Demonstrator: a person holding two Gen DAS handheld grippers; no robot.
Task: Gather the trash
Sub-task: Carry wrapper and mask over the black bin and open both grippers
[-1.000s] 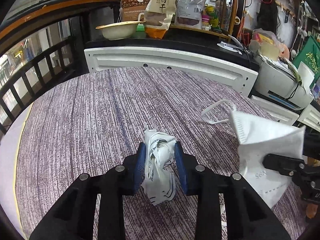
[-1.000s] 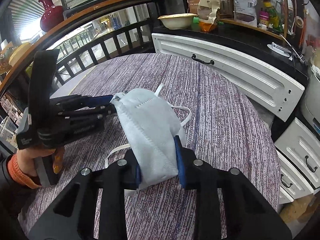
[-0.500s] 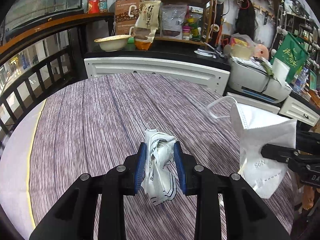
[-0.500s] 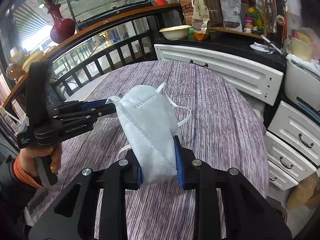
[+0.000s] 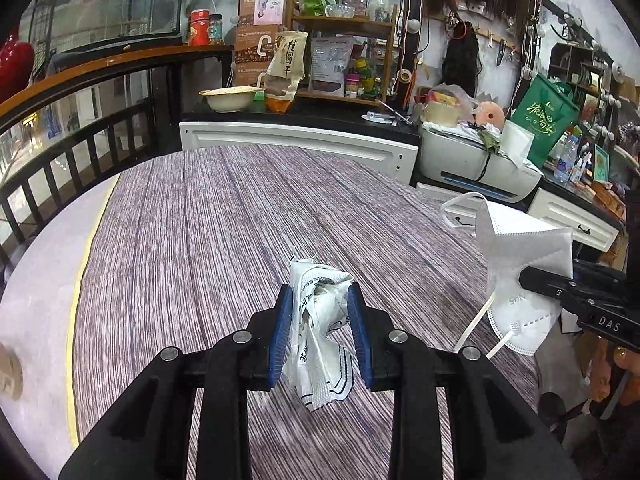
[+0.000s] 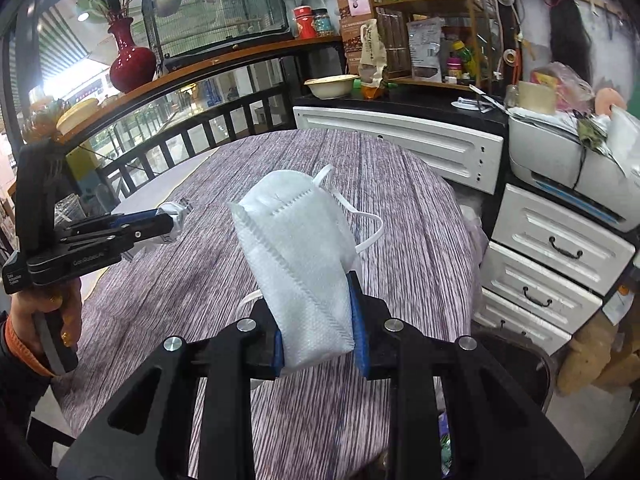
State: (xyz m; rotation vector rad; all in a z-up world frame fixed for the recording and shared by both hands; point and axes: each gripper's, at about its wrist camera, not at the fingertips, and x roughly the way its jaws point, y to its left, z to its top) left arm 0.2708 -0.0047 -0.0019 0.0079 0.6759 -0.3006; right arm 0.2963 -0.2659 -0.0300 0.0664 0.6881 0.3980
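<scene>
Above the left half of the striped table [image 5: 192, 216], my left gripper [image 5: 319, 330] is clenched on a crumpled white wrapper [image 5: 320, 320]; both blue pads press its sides and its printed tail hangs down between my fingers, clear of the tabletop. Its long axis runs roughly along the gripper, from the torn top down toward the camera. Further right, out past the table's right edge, my right gripper [image 6: 316, 328] is clamped on the lower end of a white folded face mask [image 6: 296, 256], which stands up and away from the jaws with its ear loops trailing to the right. What matters for the coming move is the dark round bin [image 6: 516, 364]: it sits on the floor below and to the right of my right gripper, just off the table's right edge and in front of the white drawers [image 6: 560, 248]. My right hand is the nearer one, so I judge the mask goes in first, while the wrapper must cross the table to reach the rim. Something colourful shows low inside the bin, but I cannot tell what it is.
</scene>
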